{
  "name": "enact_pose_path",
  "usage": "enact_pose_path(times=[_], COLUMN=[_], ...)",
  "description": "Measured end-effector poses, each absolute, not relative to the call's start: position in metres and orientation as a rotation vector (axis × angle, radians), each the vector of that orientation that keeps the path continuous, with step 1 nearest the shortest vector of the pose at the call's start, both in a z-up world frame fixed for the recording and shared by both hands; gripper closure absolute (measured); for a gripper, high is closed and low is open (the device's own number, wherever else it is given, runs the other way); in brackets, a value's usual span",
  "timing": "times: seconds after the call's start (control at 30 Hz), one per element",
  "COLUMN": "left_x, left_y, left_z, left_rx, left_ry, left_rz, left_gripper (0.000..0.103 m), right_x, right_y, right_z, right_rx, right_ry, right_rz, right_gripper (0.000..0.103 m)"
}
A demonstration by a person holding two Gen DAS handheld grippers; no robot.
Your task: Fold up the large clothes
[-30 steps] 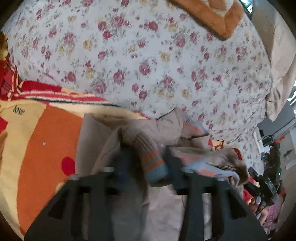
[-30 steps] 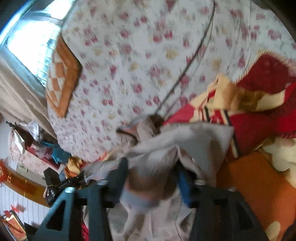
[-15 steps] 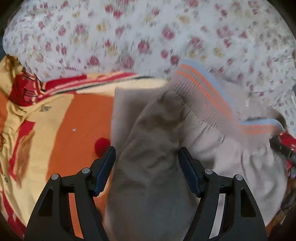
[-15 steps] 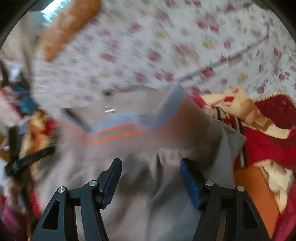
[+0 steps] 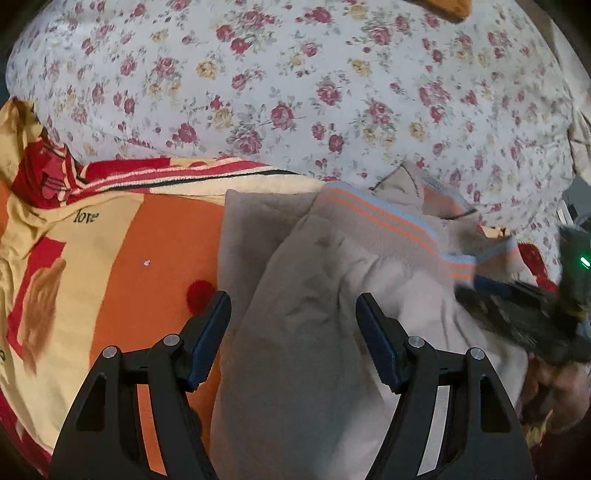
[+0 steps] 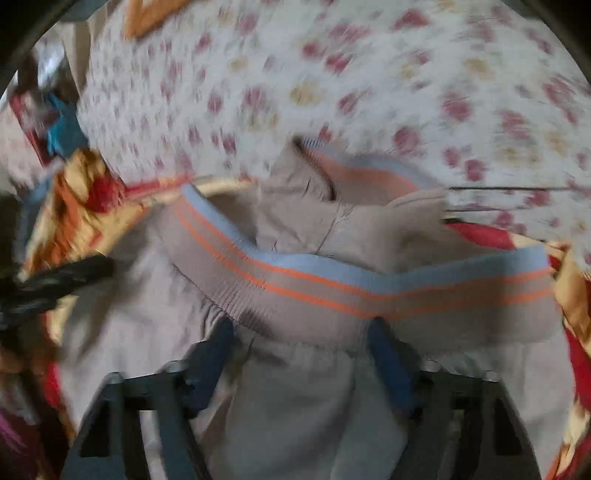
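A beige-grey garment (image 5: pixel 314 332) with a ribbed hem (image 5: pixel 388 229) striped orange and pale blue lies on a bed. My left gripper (image 5: pixel 293 314) is open just above it, one finger over the cloth and the other over the orange blanket. The right wrist view is blurred. There the same garment (image 6: pixel 295 406) fills the lower half, and the hem (image 6: pixel 332 291) runs across the tips of my right gripper (image 6: pixel 301 332). Its jaws are closing with the cloth below the hem between them, and the pads still stand apart. The right gripper shows as a dark blur at the left wrist view's right edge.
Under the garment lies an orange, yellow and red blanket (image 5: pixel 147 240). Beyond it spreads a white quilt (image 5: pixel 295 92) with red roses. A thin dark cord (image 6: pixel 498 189) crosses the quilt. An orange cushion (image 5: pixel 443 7) sits at the far end, with room clutter past the bed's edge.
Both grippers let go of the bunched cloth they held a second ago. The garment now lies spread with its hem across it. The right gripper swung sideways and rolled; the left sank slightly.
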State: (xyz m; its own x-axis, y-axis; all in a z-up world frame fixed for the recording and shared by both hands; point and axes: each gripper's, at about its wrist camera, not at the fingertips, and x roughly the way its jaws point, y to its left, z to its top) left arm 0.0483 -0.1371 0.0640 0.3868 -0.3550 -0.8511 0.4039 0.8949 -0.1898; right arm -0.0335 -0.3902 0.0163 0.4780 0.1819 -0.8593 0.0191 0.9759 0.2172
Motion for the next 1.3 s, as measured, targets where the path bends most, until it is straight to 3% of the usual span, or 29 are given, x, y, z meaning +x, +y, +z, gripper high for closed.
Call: enact_pose_path(times=[0.07, 0.3, 0.47, 0.53, 0.57, 0.6, 0.77, 0.83, 0.87, 0.9, 0.97, 1.0, 1.2, 1.23, 1.27, 1.3], left_x=[0.044, 0.034, 0.026, 0.023, 0.024, 0.023, 0.021, 0.019, 0.017, 0.017, 0.018, 0.019, 0.018, 0.014, 0.011, 0.007], left_y=[-0.133, -0.119, -0.113, -0.111, -0.109, -0.106, -0.096, -0.095, -0.095, -0.094, -0.093, -0.092, -0.081, -0.076, -0.073, -0.069], left_z=[0.073, 0.089, 0.071, 0.064, 0.058, 0.054, 0.034, 0.031, 0.030, 0.029, 0.028, 0.028, 0.034, 0.038, 0.040, 0.043], left_rx=[0.051, -0.024, -0.005, 0.008, 0.015, 0.010, -0.058, -0.059, -0.052, -0.044, -0.036, -0.038, -0.112, -0.134, -0.145, -0.152], left_ry=[1.054, 1.028, 1.090, 1.102, 1.115, 1.124, 1.172, 1.174, 1.175, 1.175, 1.176, 1.176, 1.177, 1.178, 1.177, 1.177], left_rz=[-0.500, -0.560, -0.580, -0.582, -0.572, -0.566, -0.559, -0.551, -0.549, -0.547, -0.549, -0.550, -0.577, -0.598, -0.616, -0.634], left_gripper=[0.033, 0.033, 0.033, 0.033, 0.033, 0.033, 0.033, 0.033, 0.033, 0.033, 0.032, 0.032, 0.033, 0.033, 0.033, 0.033], right_x=[-0.024, 0.006, 0.017, -0.003, -0.015, -0.037, -0.088, -0.082, -0.077, -0.072, -0.062, -0.063, -0.057, -0.061, -0.070, -0.083], right_y=[-0.387, -0.415, -0.431, -0.439, -0.444, -0.454, -0.499, -0.506, -0.513, -0.514, -0.508, -0.506, -0.538, -0.536, -0.535, -0.534], right_z=[0.016, 0.027, 0.001, 0.012, 0.021, 0.036, 0.064, 0.051, 0.036, 0.024, 0.018, 0.023, 0.008, 0.012, 0.020, 0.031], right_rx=[0.159, 0.225, 0.361, 0.422, 0.422, 0.396, 0.276, 0.259, 0.294, 0.329, 0.320, 0.287, 0.404, 0.406, 0.424, 0.443], right_ry=[1.055, 0.913, 0.956, 0.974, 0.966, 0.946, 0.892, 0.942, 0.987, 1.025, 1.040, 0.991, 0.983, 0.974, 0.963, 0.953], right_rz=[0.073, -0.058, -0.057, 0.027, 0.044, 0.025, -0.152, -0.215, -0.199, -0.164, -0.152, -0.162, -0.248, -0.230, -0.199, -0.168], right_gripper=[0.094, 0.099, 0.098, 0.075, 0.050, 0.036, 0.020, 0.021, 0.030, 0.065, 0.090, 0.096, 0.095, 0.091, 0.076, 0.048])
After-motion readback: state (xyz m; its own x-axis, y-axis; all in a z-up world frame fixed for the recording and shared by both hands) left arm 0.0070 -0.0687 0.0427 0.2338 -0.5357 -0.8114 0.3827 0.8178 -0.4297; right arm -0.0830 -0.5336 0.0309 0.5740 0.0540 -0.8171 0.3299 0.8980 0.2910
